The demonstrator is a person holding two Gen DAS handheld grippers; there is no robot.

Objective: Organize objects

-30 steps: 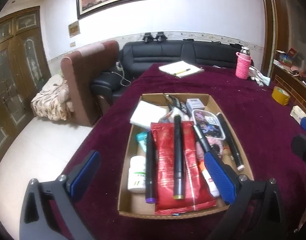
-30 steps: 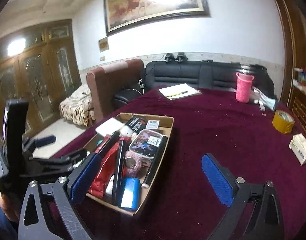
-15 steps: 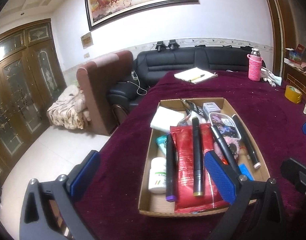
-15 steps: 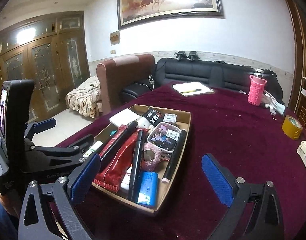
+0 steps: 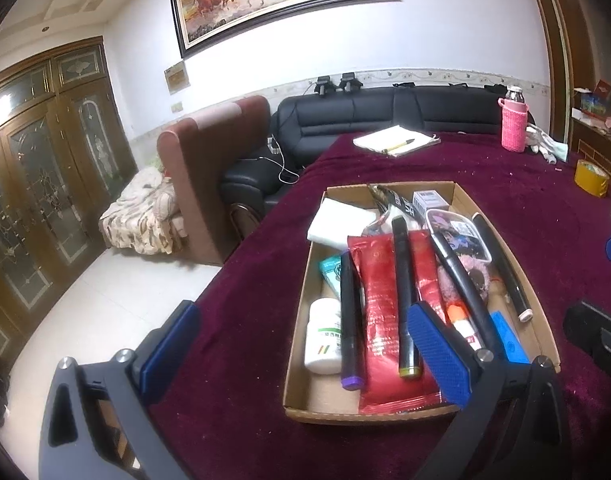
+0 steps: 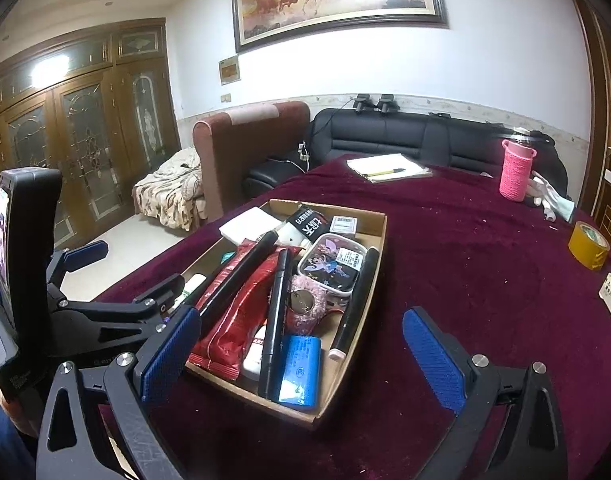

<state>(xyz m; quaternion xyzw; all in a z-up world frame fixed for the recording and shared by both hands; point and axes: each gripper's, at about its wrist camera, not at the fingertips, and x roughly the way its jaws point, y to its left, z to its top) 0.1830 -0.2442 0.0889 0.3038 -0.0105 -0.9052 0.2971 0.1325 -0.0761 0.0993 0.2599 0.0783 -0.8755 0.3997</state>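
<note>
Both blue-padded black grippers hover with jaws spread wide and nothing between them: the left gripper (image 5: 305,344) points toward twelve o'clock over the near end of the box, and the right gripper (image 6: 301,356) is level beside it, angled toward the box's right side. Beneath them, a burgundy velvet-covered table (image 6: 465,272) carries a shallow brown cardboard box (image 5: 543,344) crammed with items. Inside, a long red foil packet (image 5: 379,304) lies lengthwise at centre, with a black marker with a purple cap end (image 5: 348,320) at its nine o'clock and a white plastic bottle (image 5: 324,336) farther left. At the box's five o'clock corner sits a blue cylindrical battery (image 6: 299,370).
</note>
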